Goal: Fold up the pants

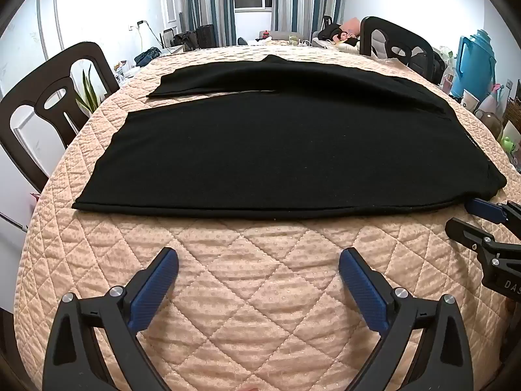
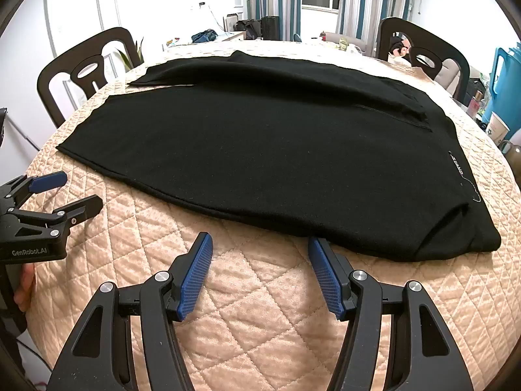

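Black pants (image 1: 260, 150) lie flat across the quilted peach tablecloth (image 1: 260, 293), legs running to the left, waist at the right. In the right wrist view the pants (image 2: 276, 163) show small white lettering near the waist. My left gripper (image 1: 259, 259) hovers open over bare quilt just short of the near hem, with nothing between its blue pads. My right gripper (image 2: 260, 244) is open too, at the pants' near edge close to the waist; its right fingertip (image 2: 317, 247) touches the cloth edge. The other gripper shows in each view: the right one (image 1: 488, 224), the left one (image 2: 62, 192).
Dark wooden chairs (image 1: 52, 104) (image 2: 423, 52) stand around the table. A blue jug (image 1: 475, 62), a paper cup (image 2: 498, 130) and small items crowd the right side. A person lies on a sofa (image 1: 342, 37) at the back. A plant (image 1: 88, 94) stands at the left.
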The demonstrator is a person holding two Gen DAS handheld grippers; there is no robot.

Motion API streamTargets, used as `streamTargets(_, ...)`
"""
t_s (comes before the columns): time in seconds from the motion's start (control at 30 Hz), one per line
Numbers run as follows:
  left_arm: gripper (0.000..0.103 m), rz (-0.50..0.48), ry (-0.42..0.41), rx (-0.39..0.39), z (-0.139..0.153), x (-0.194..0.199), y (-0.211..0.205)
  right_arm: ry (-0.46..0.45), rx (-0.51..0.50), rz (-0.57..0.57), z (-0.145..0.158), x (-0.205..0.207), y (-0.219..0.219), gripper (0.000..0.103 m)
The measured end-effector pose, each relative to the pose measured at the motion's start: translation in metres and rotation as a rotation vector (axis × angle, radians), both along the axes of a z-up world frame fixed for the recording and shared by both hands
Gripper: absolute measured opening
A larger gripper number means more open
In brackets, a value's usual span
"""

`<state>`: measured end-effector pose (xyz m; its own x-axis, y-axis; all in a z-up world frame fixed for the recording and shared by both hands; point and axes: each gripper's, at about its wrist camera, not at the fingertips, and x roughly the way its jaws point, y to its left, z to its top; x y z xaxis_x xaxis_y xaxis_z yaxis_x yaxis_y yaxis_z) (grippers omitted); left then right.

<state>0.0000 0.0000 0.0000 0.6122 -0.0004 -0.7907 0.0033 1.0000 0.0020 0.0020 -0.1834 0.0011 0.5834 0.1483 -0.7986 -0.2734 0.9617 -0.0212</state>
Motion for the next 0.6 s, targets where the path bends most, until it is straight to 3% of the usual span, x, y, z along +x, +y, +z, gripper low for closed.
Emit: streamTargets(0.6, 0.102, 0.001, 0.000, 0.002, 0.0000, 0.0001, 0.0002, 0.000, 0.001, 0.000, 0.0000, -0.0001, 0.0001, 0.062)
